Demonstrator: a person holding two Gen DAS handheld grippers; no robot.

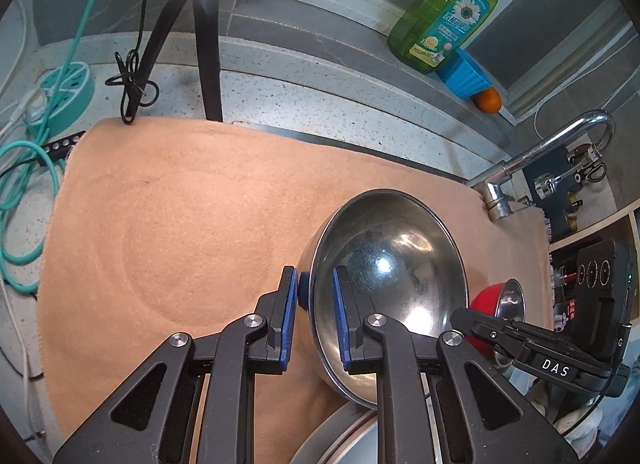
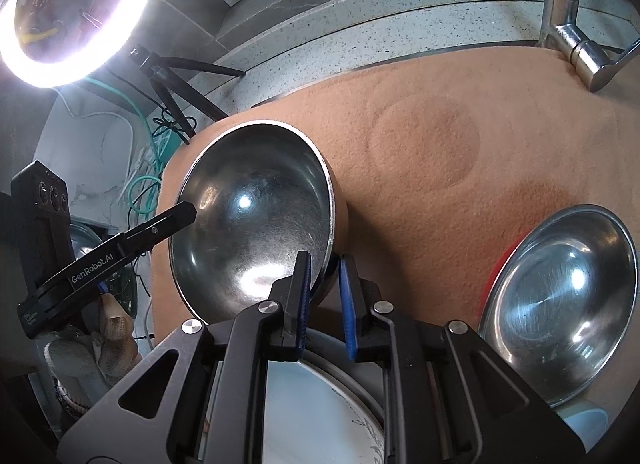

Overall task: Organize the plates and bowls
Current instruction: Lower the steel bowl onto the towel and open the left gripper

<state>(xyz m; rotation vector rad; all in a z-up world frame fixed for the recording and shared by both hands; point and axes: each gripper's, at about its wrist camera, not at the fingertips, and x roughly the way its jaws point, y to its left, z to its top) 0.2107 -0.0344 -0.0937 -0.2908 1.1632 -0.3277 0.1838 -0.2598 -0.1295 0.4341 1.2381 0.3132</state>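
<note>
A large steel bowl [image 1: 390, 284] is held tilted above the orange mat [image 1: 180, 223]; it also shows in the right wrist view [image 2: 256, 219]. My left gripper [image 1: 316, 284] is shut on its left rim, one finger inside and one outside. My right gripper [image 2: 324, 268] is shut on the opposite rim. A red bowl with a steel inside [image 2: 560, 308] sits on the mat at the right; it also shows in the left wrist view [image 1: 500, 304]. A white plate [image 2: 320, 416] lies under my right gripper.
A chrome tap [image 1: 520, 167] stands at the mat's far right edge. A tripod [image 1: 200, 23], teal cables [image 1: 24, 183] and a power strip sit at the left. A green soap bottle [image 1: 444, 11] stands on the ledge. A ring light [image 2: 72, 11] glares at the upper left.
</note>
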